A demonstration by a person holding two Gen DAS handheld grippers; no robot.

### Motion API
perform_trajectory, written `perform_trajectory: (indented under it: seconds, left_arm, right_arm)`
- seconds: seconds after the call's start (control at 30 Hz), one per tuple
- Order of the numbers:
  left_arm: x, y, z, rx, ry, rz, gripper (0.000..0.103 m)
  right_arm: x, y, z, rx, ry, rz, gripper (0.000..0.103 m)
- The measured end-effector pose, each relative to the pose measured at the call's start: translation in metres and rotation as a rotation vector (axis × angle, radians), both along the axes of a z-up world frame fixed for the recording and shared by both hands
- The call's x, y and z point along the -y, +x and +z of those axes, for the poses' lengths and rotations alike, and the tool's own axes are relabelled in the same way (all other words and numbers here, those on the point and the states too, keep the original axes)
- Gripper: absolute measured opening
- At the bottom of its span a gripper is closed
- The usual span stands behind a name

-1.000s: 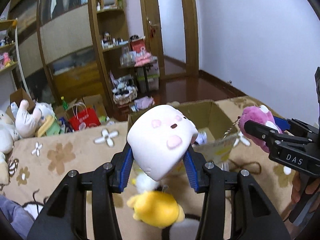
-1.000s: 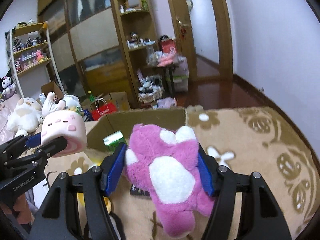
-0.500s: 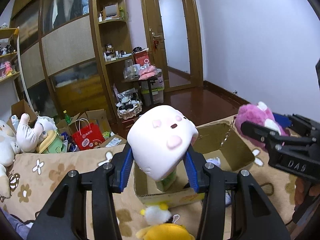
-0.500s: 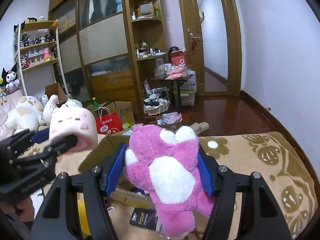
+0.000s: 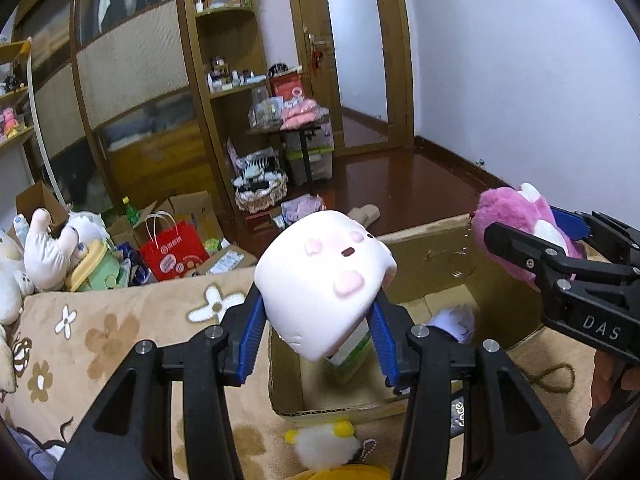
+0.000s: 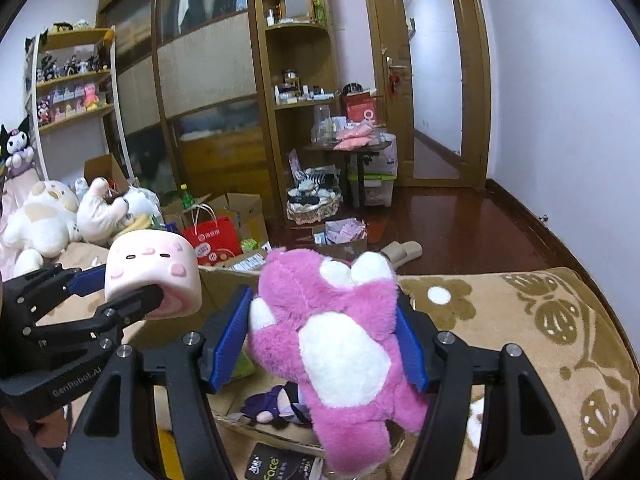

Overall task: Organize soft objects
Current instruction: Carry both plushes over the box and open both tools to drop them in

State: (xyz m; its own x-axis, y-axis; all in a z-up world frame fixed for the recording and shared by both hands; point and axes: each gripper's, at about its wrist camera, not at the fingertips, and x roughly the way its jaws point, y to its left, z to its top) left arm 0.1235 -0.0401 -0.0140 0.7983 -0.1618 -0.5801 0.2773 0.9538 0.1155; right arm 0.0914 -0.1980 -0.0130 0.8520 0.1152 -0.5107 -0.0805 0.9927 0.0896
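My left gripper (image 5: 316, 332) is shut on a white marshmallow plush (image 5: 326, 280) with pink cheeks, held above the open cardboard box (image 5: 436, 240). It also shows in the right wrist view (image 6: 154, 274). My right gripper (image 6: 324, 344) is shut on a pink and white bear plush (image 6: 336, 340), held above the same box (image 6: 224, 280). The bear also shows at the right of the left wrist view (image 5: 520, 232). The box holds a green carton (image 5: 348, 356) and a small purple doll (image 6: 276, 404).
The box stands on a beige flowered blanket (image 5: 100, 332). A yellow and white plush (image 5: 324, 444) lies in front of the box. Large white plush toys (image 6: 48, 216), a red bag (image 5: 172, 248) and cartons crowd the left. A black packet (image 6: 276, 464) lies near the box.
Both grippers have risen and tilted up while holding their plush toys. The box now sits lower in both views and its inside shows more.
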Motion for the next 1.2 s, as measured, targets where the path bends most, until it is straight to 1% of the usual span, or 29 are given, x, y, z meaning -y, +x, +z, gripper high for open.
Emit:
perform_trajectory:
  seconds: [0.17,0.27,0.33,0.47,0.57,0.63,0.7,0.8,0.9,0.97,1.03,1.1,1.17,1.2]
  left_arm:
    - [-0.001,0.008,-0.014,-0.055,0.005,-0.008,0.048]
    - [0.0,0.011,-0.021,-0.077,0.014,-0.014,0.051]
    - [-0.001,0.013,-0.024,-0.08,0.02,-0.005,0.053]
    - [-0.001,0.011,-0.031,-0.081,0.041,0.005,0.055]
    - [-0.002,0.01,-0.032,-0.088,0.042,0.006,0.057]
    - [-0.002,0.008,-0.03,-0.085,0.041,0.008,0.06]
    - [-0.002,0.005,-0.027,-0.064,0.043,0.015,0.073]
    - [-0.004,0.001,-0.024,-0.051,0.042,0.017,0.074]
    - [-0.006,-0.001,-0.024,-0.077,0.037,0.024,0.075]
    - [-0.009,-0.003,-0.022,-0.1,0.022,0.023,0.075]
    - [-0.01,-0.008,-0.019,-0.101,0.023,0.021,0.076]
    - [-0.01,-0.017,-0.014,-0.077,0.04,0.025,0.089]
    - [-0.011,-0.026,-0.011,-0.056,0.05,0.03,0.09]
    - [-0.011,-0.03,-0.009,-0.061,0.049,0.027,0.091]
  right_arm:
    - [-0.001,0.008,-0.012,-0.029,-0.009,0.004,0.071]
    - [-0.002,0.013,-0.017,-0.044,-0.006,0.009,0.072]
    - [0.001,0.014,-0.021,-0.057,0.002,0.012,0.072]
    - [0.003,0.015,-0.025,-0.079,0.018,0.015,0.073]
    - [0.007,0.013,-0.026,-0.085,0.035,0.009,0.077]
    - [0.01,0.011,-0.025,-0.088,0.051,0.009,0.079]
    - [0.011,0.01,-0.024,-0.09,0.057,0.008,0.082]
    - [0.011,0.006,-0.023,-0.087,0.058,0.004,0.087]
    - [0.011,0.003,-0.022,-0.092,0.054,0.005,0.089]
    - [0.011,-0.002,-0.021,-0.089,0.052,0.002,0.093]
    - [0.011,-0.007,-0.02,-0.087,0.058,0.0,0.096]
    - [0.013,-0.011,-0.019,-0.09,0.063,0.003,0.097]
    - [0.013,-0.015,-0.017,-0.092,0.06,0.002,0.097]
    - [0.012,-0.017,-0.016,-0.091,0.058,0.0,0.1]
